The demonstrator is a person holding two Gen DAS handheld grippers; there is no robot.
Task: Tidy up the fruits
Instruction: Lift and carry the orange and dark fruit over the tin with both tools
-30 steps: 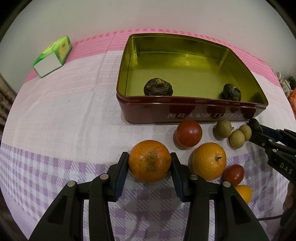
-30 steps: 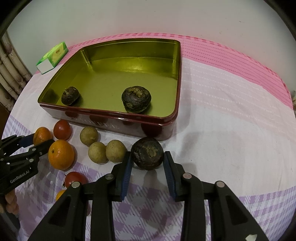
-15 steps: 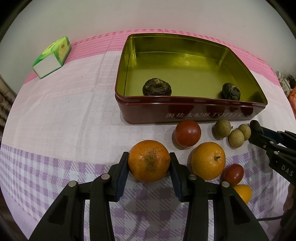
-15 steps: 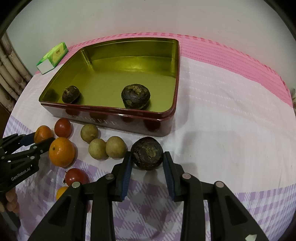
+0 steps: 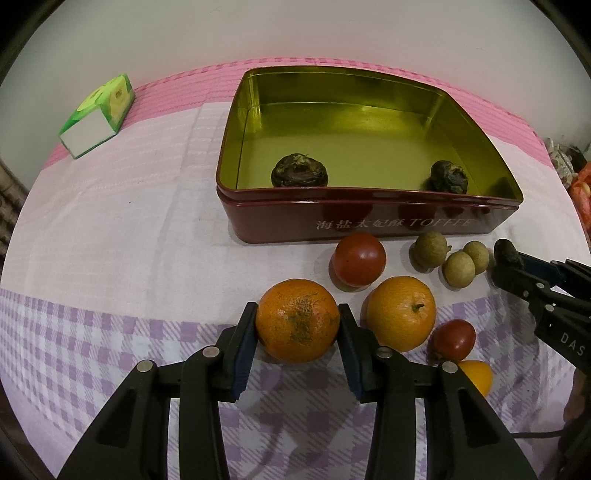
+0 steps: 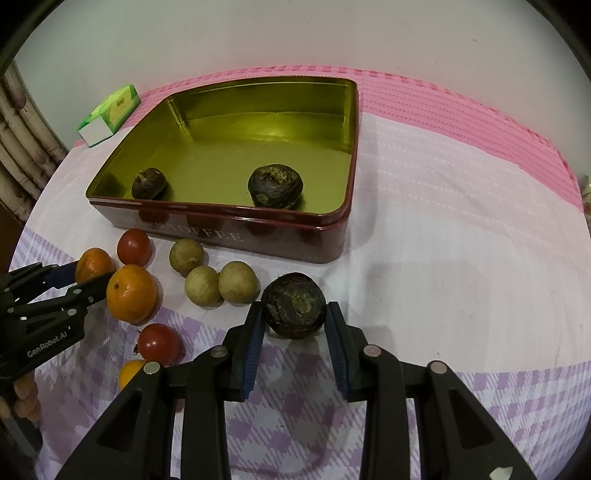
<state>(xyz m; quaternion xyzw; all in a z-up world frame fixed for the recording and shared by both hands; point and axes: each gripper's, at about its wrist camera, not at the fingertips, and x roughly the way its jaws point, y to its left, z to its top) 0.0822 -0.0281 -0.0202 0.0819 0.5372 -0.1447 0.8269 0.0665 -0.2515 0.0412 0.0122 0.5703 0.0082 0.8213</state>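
Left tool (image 5: 297, 325) pinches the round orange mandarin (image 5: 297, 320); right tool (image 6: 294, 319) pinches a dark wrinkled fruit (image 6: 293, 305). Either could roll out and scatter the 3 small tan fruits (image 6: 221, 282) just left of the right tool.

Plain off-white wall (image 5: 295, 33) right behind the table (image 5: 110, 229), nothing hanging on it. The table wears a cloth that's pink along the far edge, white through the middle, and purple-and-white check at the near end. Past the left edge there's something ribbed and beige (image 6: 22, 122), maybe a curtain, can't tell. Lighting is dim and warm.
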